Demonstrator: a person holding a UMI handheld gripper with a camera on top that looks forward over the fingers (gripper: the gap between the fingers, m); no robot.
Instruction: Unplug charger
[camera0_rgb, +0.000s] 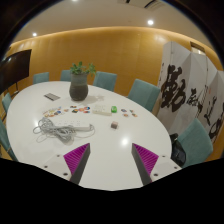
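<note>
The tongs hang above the near edge of the bench, tipped slightly downward so they look out across its white oval top. Their two fingers stand wide apart with nothing between them, the magenta pads facing each other over bare surface.

The bench curves away on both sides, its far edge rounding off in front of a wall of warm wood panelling. Teal chairs ring it, tucked close along the far and right edges, and one stands by the near right corner. A folding screen with bold black brushwork stands off to the right, well clear of the bench. The near half of the bench, just ahead of the fingers, is open white surface.

The charger cable lies toward the left side of the bench, beyond the left finger, a loose tangle of pale cord looped over itself. Whether it is plugged into anything is too small to tell. Past it, near the far edge, sits a dark pot with a green plant, a flat dark device to its left. A few small scattered items, one green, lie around the middle of the bench.
</note>
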